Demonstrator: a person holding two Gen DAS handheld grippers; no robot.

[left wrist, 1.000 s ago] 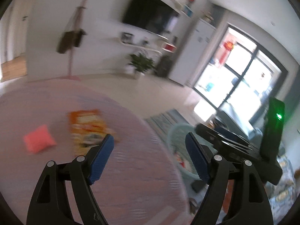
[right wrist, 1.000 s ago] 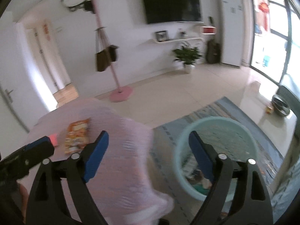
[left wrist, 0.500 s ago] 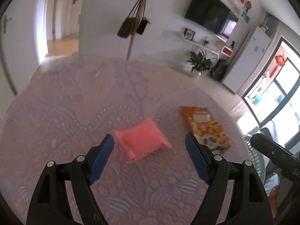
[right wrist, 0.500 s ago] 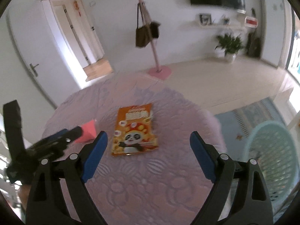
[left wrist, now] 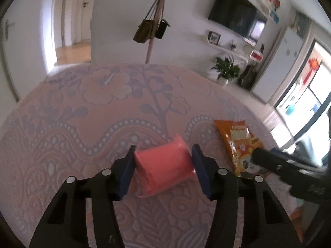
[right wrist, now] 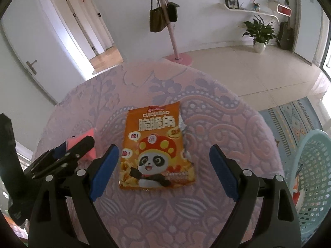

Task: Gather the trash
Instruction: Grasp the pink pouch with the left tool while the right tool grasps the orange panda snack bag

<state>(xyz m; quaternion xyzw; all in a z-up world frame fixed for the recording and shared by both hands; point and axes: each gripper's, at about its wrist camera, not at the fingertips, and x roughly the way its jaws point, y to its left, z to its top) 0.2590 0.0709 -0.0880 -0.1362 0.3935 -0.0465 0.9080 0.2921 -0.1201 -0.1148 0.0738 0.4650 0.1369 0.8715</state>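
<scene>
on the round table (left wrist: 62, 111) with its pink and lilac flowered cloth, two pieces of trash lie side by side: a small pink packet (left wrist: 164, 168) and, to its right, an orange snack bag (right wrist: 157, 147) printed with a panda in a mushroom cap, its right edge torn open. the left gripper (left wrist: 163, 170) points down at the pink packet, which sits between its blue pads; the jaws are closing, and the pads look to be at the packet's sides, though whether they press on it yet i cannot tell. the packet rests on the cloth. the right gripper (right wrist: 164, 172) hangs over the snack bag with its jaws wide apart, the blue pads clear of the bag on both sides, the bag lying flat between and just ahead of them. in the right wrist view the left gripper shows at the left with the pink packet at its tip. a pale green plastic basket (right wrist: 314, 177) stands on the floor off the table's right edge, beside a blue patterned rug (right wrist: 289, 119). behind the table a pink coat stand (right wrist: 171, 33) holds two dark bags
</scene>
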